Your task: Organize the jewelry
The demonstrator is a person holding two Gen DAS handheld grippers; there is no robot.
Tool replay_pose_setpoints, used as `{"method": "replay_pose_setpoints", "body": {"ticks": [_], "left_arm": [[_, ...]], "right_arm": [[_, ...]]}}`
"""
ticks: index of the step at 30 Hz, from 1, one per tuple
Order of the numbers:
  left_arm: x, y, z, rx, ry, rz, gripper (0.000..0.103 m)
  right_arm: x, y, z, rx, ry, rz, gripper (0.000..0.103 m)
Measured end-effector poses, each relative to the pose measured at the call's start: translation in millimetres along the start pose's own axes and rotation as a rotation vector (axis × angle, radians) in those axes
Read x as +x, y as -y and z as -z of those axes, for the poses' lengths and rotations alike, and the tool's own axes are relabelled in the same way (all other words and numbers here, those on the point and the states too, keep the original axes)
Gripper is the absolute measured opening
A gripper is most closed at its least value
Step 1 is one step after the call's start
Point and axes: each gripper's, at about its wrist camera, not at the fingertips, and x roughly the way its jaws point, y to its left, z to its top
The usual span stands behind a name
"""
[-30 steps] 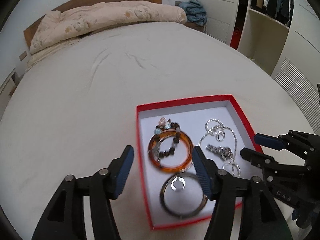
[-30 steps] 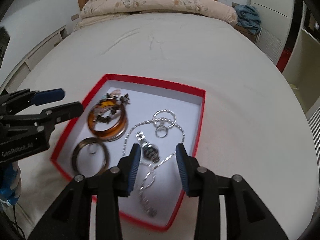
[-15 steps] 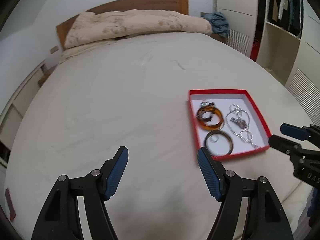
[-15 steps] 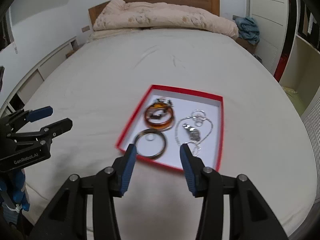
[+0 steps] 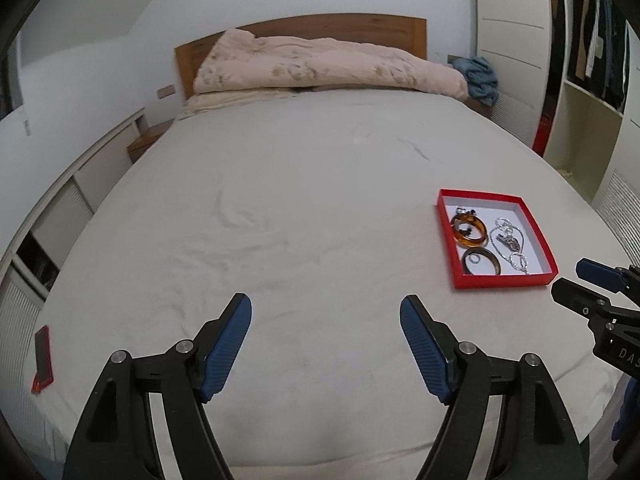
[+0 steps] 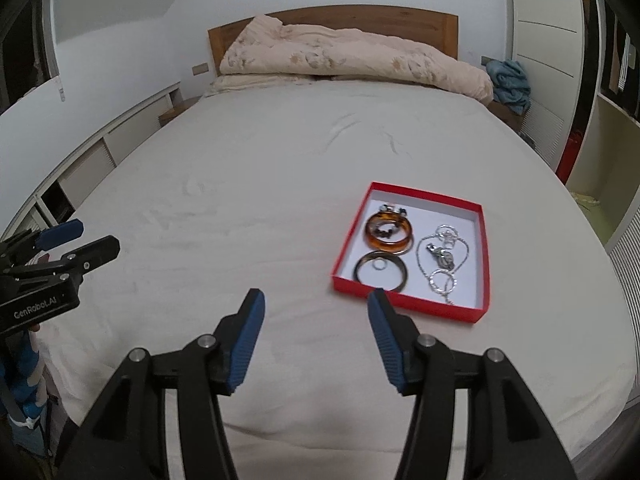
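A red box [image 5: 476,280] [image 6: 348,240] with a white floor lies on the bed near its right edge. Inside sit an amber bangle [image 5: 469,232] [image 6: 387,233] with dark beads, a dark ring-shaped bangle [image 5: 482,265] [image 6: 381,267] around a small ring, and a silver chain [image 5: 510,244] [image 6: 440,258]. My left gripper [image 5: 325,320] hangs over bare sheet well left of the box, its jaws opening with nothing between them. My right gripper [image 6: 316,312] is pulled back from the box's near corner, jaws opening and empty. Each gripper shows at the edge of the other's view.
A beige duvet [image 5: 320,66] is bunched at the wooden headboard [image 6: 332,20]. A blue cloth [image 5: 478,76] lies at the back right. Wardrobe shelves [image 5: 588,92] stand to the right, low white cabinets [image 6: 100,152] to the left. A red-edged phone [image 5: 42,358] lies at the bed's left edge.
Both grippers have drawn back and up from over the box, which now looks small and far. Both sets of jaws have spread wider. The jewelry stays in the box.
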Motion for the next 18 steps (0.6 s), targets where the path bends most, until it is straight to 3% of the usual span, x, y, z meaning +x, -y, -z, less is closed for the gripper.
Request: {"method": "replay_pose_setpoints", "body": {"ticks": [11, 18], "left_arm": [[-40.4, -28.4, 27.3, -0.053, 0.043, -0.028, 0.080], [-64.5, -36.5, 40.4, -0.071, 0.075, -0.041, 0.081]], "right_arm": [[-26.4, -35.8, 16.0, -0.005, 0.053, 0.025, 0.053], [-38.6, -55.1, 28.5, -0.033, 0.070, 0.027, 0.061]]}}
